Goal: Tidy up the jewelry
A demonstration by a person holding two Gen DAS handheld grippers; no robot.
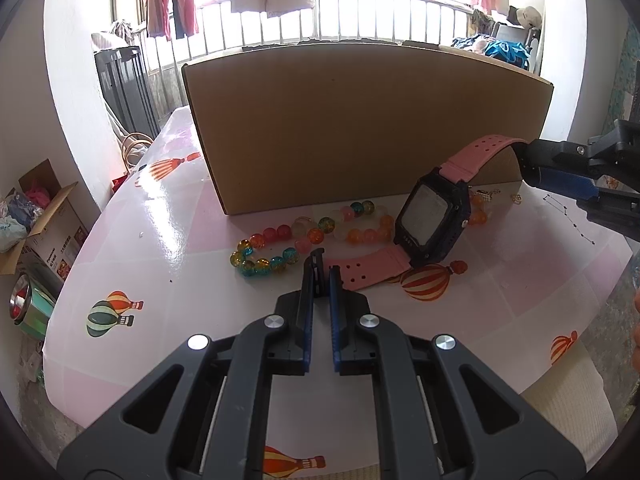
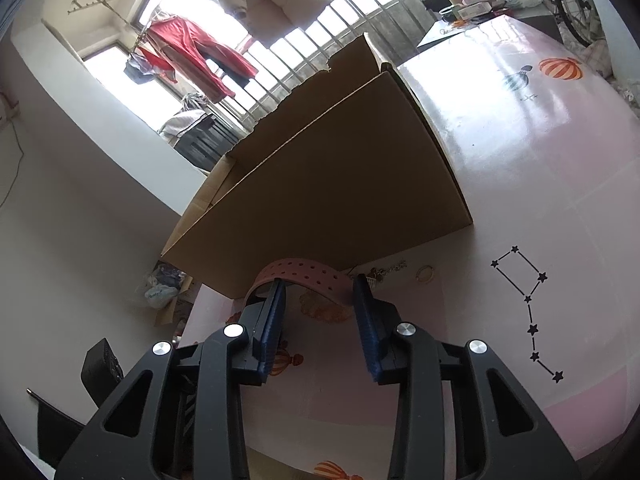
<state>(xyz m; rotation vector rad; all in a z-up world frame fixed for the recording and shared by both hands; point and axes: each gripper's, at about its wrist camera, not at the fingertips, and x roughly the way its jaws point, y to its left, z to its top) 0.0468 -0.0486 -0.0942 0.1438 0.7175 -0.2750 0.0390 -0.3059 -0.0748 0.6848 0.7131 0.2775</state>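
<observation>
Pink balloon-print table [image 1: 160, 216]: we list one cardboard box [image 1: 360, 120], contents hidden behind its wall; watch [image 1: 432, 216] propped beside bead bracelets [image 1: 304, 236] before it. Left claw [image 1: 322, 268] closed, empty. Right claw [image 2: 320, 284] part open astride raised pink strap [image 2: 304, 272]; contact unclear

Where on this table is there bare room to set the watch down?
Free: the pink tablecloth left of the coloured glass-bead bracelets, and the stretch right of the brown cardboard box by the star print. Crowded: the strip before the box, with beads, the pink-strapped black watch and a small gold ring.
</observation>
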